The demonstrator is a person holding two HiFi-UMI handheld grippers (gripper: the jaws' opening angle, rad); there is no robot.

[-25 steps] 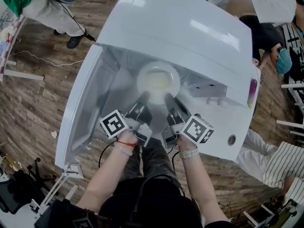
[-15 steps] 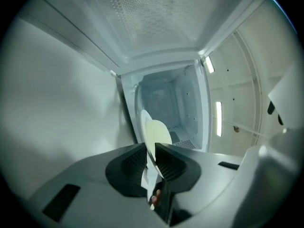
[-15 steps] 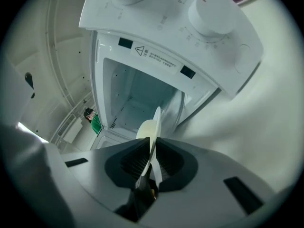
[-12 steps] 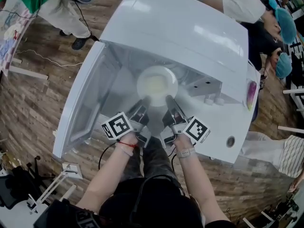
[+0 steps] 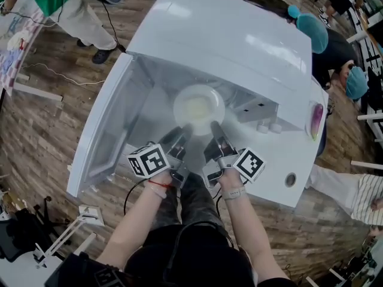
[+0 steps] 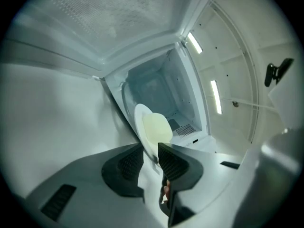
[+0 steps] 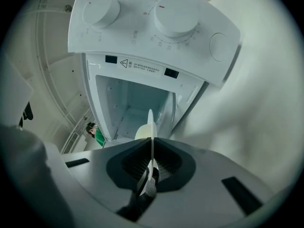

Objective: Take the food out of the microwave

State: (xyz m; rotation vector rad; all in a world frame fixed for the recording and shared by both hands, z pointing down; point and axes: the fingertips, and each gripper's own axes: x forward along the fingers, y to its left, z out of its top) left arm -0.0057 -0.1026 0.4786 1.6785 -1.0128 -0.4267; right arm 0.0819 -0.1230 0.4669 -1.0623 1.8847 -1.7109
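Observation:
A white plate [image 5: 183, 98] with pale yellow food [image 5: 199, 108] sits inside the open white microwave [image 5: 227, 34]. Both grippers reach in to the plate's near rim. My left gripper [image 5: 184, 130] has its jaws opening, with the rim of the plate [image 6: 140, 122] between the pads and a little gap showing beside it. The food [image 6: 156, 129] lies just past those jaws. My right gripper [image 5: 214, 127] is closing, and its jaws are pinched on the plate [image 7: 150, 122], which shows edge-on there. That right gripper [image 7: 152, 163] hides the rim's lowest part.
The microwave door [image 5: 105, 130] hangs open to the left. Two round knobs [image 7: 101, 11] [image 7: 176, 15] sit on the control panel beside the cavity. A person in green [image 5: 66, 5] stands at the upper left, and people in teal caps [image 5: 314, 31] at the right.
The left gripper's marker cube has rolled, and its fingers have edged nearer the plate's rim. The right gripper's cube has turned a little too. The plate has stayed put; bystanders at the top right shifted.

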